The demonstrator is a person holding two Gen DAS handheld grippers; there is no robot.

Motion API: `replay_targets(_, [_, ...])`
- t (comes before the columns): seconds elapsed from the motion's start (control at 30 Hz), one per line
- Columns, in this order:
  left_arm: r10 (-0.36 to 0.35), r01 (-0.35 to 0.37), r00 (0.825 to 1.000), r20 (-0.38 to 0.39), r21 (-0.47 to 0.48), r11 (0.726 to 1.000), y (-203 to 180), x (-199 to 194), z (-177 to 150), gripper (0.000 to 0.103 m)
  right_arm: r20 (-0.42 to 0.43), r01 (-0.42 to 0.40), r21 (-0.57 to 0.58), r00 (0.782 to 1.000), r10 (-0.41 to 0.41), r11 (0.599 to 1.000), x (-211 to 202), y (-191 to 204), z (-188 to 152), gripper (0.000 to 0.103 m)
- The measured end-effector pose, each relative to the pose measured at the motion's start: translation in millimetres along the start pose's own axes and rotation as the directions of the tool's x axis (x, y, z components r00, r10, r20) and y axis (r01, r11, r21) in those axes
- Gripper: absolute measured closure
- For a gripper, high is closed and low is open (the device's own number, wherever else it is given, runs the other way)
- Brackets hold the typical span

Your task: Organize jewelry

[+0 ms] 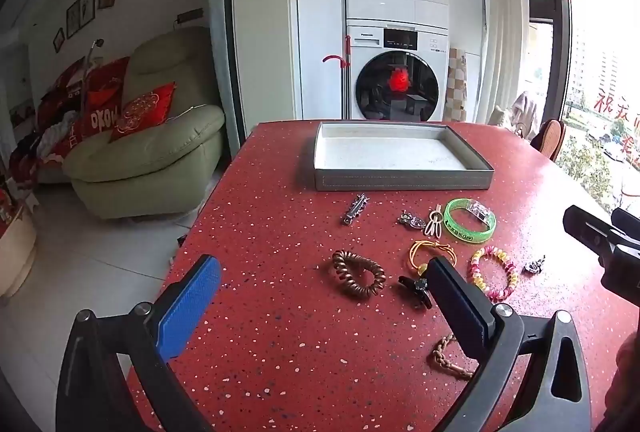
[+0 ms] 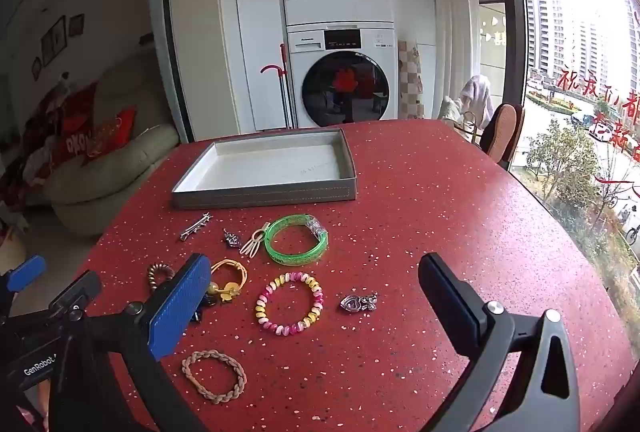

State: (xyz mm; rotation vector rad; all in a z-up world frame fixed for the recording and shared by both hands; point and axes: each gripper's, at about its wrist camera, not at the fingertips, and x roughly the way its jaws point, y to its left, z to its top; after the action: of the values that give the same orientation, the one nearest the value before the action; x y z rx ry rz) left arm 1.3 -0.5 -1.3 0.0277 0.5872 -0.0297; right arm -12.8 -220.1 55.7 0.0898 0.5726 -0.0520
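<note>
Lying scattered before tray (image 2: 264, 198): jewelry (image 2: 289, 304)

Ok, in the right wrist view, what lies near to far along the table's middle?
Braided tan band → pink-and-yellow bead bracelet → green bangle → grey tray.

red speckled table (image 2: 420, 192) | grey tray (image 2: 264, 192), green bangle (image 2: 296, 240), beaded bracelet (image 2: 289, 303), braided band (image 2: 214, 376)
</note>
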Motion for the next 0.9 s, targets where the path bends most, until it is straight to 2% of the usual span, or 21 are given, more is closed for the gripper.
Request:
replay_targets(0.07, [-0.024,0.023,1.0,-0.02,-0.034,0.999,8,3,2,0.0,0.001,0.0,0.001,1.0,0.0,1.0,0,0,0,0.0])
replay_targets(0.13, [-0.015,0.014,1.0,-0.016,-0.042,0.999,11,4,-2,0.0,0.002,-0.001,0.003,1.0,0.001,1.0,-1,-1,0,0.0])
replay_targets(0.9, [-0.008,0.007,1.0,-0.007,-0.035,0.999,6,4,5,0.0,-0.004,-0.009,0.006,1.0,0.009,1.0,1,0,5,0.0])
